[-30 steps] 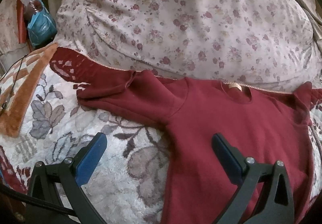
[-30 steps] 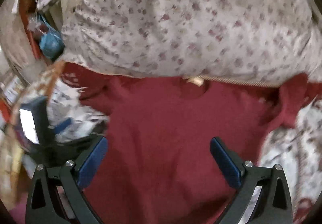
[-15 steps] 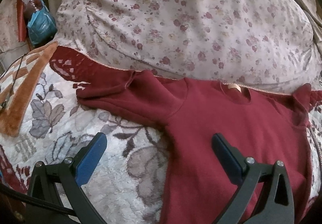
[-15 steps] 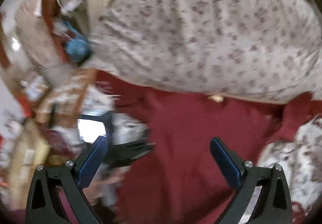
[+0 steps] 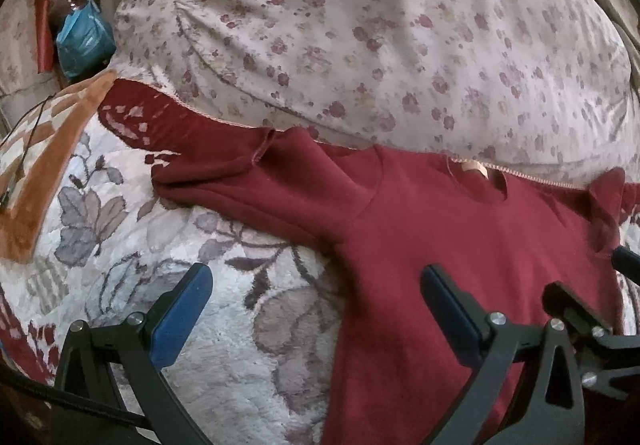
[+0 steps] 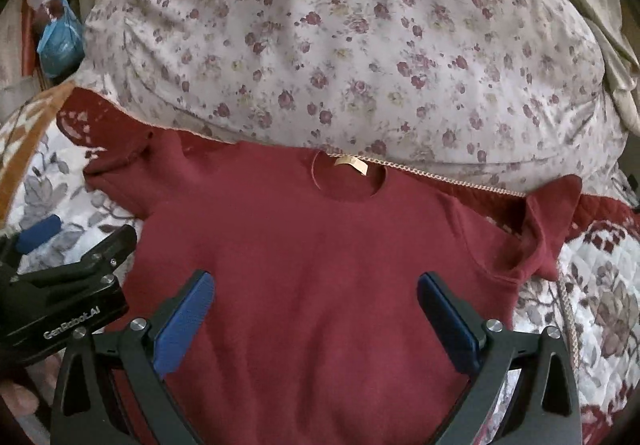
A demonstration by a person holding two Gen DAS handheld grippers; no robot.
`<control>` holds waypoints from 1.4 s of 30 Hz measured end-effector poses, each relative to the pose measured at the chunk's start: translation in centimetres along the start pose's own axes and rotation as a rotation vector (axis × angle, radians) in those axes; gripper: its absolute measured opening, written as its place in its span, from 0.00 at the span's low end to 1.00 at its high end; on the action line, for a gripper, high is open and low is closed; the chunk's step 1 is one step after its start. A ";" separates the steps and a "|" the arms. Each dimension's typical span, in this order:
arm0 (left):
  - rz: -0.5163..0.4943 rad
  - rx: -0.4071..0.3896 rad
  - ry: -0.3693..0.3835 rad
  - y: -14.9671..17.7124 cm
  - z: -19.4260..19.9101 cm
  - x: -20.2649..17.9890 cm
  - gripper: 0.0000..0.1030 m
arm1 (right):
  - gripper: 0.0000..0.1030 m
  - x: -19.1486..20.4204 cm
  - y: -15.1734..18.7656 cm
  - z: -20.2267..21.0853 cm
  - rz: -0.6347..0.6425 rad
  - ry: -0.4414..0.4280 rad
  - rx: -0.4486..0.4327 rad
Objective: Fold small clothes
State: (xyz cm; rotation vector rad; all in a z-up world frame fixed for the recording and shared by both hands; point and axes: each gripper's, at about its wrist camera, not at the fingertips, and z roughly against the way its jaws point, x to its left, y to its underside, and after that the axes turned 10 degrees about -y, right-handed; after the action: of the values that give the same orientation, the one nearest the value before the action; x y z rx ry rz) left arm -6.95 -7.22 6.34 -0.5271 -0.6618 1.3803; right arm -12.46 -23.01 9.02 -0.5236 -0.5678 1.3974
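A small dark red sweater (image 6: pixel 320 245) lies flat on a floral bedspread, neck toward the pillow, with a beige label (image 6: pixel 352 164) in the collar. Its left sleeve (image 5: pixel 256 181) stretches out sideways; the right sleeve (image 6: pixel 548 221) is bunched and folded back. My left gripper (image 5: pixel 316 305) hovers open over the sweater's left edge, below the armpit, one finger over the bedspread, the other over the body. My right gripper (image 6: pixel 314 309) hangs open over the middle of the body, holding nothing. The left gripper's black body (image 6: pixel 60 297) shows at the right wrist view's left edge.
A big floral pillow (image 6: pixel 340 45) lies right behind the collar and covers the bedspread's red border (image 5: pixel 152 113). An orange patterned blanket (image 5: pixel 44 165) sits at the left. A blue bag (image 5: pixel 80 37) and clutter stand beyond the bed's far left corner.
The right gripper swung left and back, and now faces the sweater squarely with a sharp picture. The left gripper has hardly moved; the right gripper's black frame now shows at its right edge.
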 end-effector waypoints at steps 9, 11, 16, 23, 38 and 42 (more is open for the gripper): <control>-0.016 0.016 -0.008 -0.1 -0.6 -0.6 1.00 | 1.00 -0.2 0.2 -1.2 -0.016 -0.034 0.018; -0.015 0.019 -0.010 -0.1 -0.7 -0.6 1.00 | 1.00 -0.2 0.3 -1.5 -0.023 -0.037 0.024; -0.010 0.023 -0.014 -0.1 -0.9 -0.6 1.00 | 1.00 -0.6 0.4 -2.1 -0.035 -0.038 0.036; -0.011 0.025 -0.016 0.1 -1.1 -0.3 1.00 | 1.00 -1.0 0.4 -2.5 -0.049 -0.041 0.045; 0.016 0.053 -0.032 0.0 -2.0 0.3 1.00 | 1.00 -1.6 0.8 -3.8 -0.069 -0.058 0.069; 0.014 0.052 -0.032 0.1 -2.0 0.3 1.00 | 1.00 -1.3 0.8 -3.8 -0.053 -0.057 0.066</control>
State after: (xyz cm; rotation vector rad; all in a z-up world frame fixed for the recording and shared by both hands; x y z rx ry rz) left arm -5.55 -6.78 4.90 -0.4700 -0.6474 1.4179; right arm -10.72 -24.23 5.54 -0.4143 -0.5762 1.3797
